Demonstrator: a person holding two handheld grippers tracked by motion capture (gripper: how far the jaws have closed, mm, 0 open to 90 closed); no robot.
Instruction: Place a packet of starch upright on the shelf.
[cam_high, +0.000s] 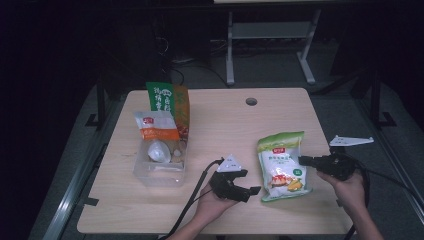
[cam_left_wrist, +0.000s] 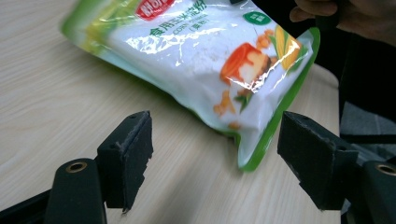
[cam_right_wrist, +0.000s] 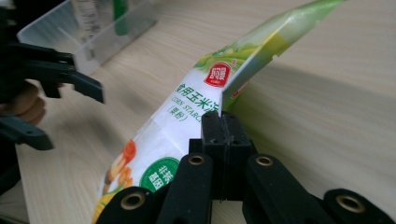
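A white and green bag of corn starch (cam_high: 281, 165) lies tilted at the table's right front, with a pudding and corn picture on its label. My right gripper (cam_high: 303, 160) comes in from the right and is shut on the bag's side edge. In the right gripper view the two pads (cam_right_wrist: 223, 122) pinch the edge of the bag (cam_right_wrist: 187, 112), which rises off the wood. My left gripper (cam_high: 254, 194) stands open just left of the bag's near corner. Its jaws (cam_left_wrist: 215, 154) are wide apart, and the bag (cam_left_wrist: 205, 51) lies a little beyond them, untouched.
A clear plastic bin (cam_high: 160, 172) at the left front holds a white bottle and small items. An orange and white packet (cam_high: 156, 126) and a green and orange bag (cam_high: 170, 102) stand behind it. The wooden table (cam_high: 220, 125) has a cable hole (cam_high: 251, 101) at the back.
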